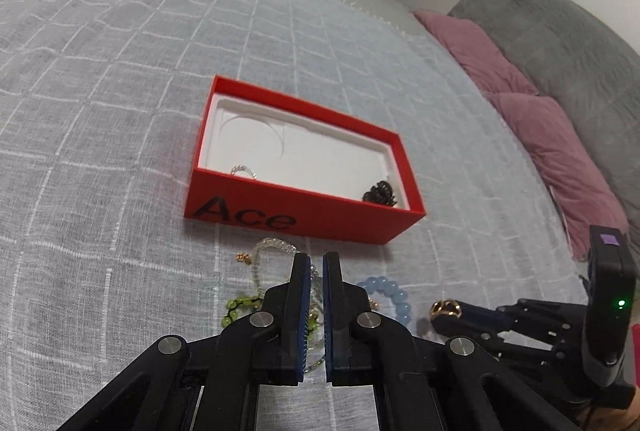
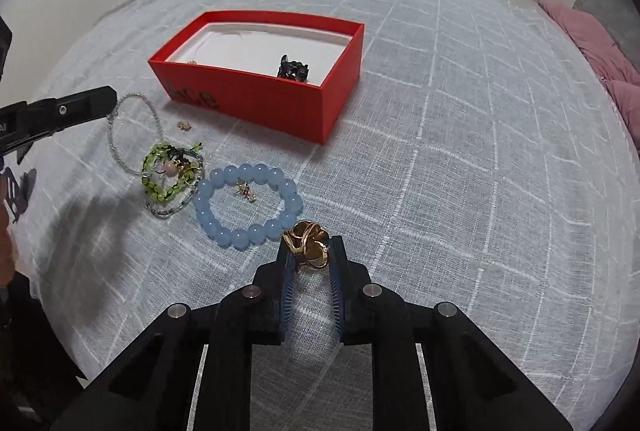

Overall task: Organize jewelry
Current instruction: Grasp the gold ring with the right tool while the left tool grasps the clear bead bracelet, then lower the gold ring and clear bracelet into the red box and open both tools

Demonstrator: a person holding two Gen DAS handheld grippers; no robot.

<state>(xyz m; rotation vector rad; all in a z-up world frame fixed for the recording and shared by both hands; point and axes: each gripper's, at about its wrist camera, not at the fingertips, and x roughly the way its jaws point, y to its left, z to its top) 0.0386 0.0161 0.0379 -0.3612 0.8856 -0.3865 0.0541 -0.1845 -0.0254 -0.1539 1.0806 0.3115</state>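
Looking along the left gripper point(image 1: 317, 263): jaws drawn narrow, a thin slit between the blue pads, nipping a strand of the clear beaded bracelet point(image 1: 272, 246) just in front of the red box point(image 1: 304, 219). Box open-topped on the grey checked bedspread point(image 1: 100, 91), already holding a small clear ring point(image 1: 244, 171) and a dark clip point(image 1: 380, 193), so likely the collecting place. Green beaded piece point(image 1: 240, 305) and blue bead bracelet point(image 1: 394, 297) lying loose beneath the fingers.

Looking along the right gripper point(image 2: 311, 255): clamped on a gold ring point(image 2: 306, 241), held at the very tips, raised off the cloth, probably for an easy drop over the box wall point(image 2: 256, 99). Blue bracelet point(image 2: 248, 205) just ahead, a tiny charm point(image 2: 246, 190) inside its loop, green tangle point(image 2: 170, 171) beside it, a small gold stud point(image 2: 184, 125) near the box.
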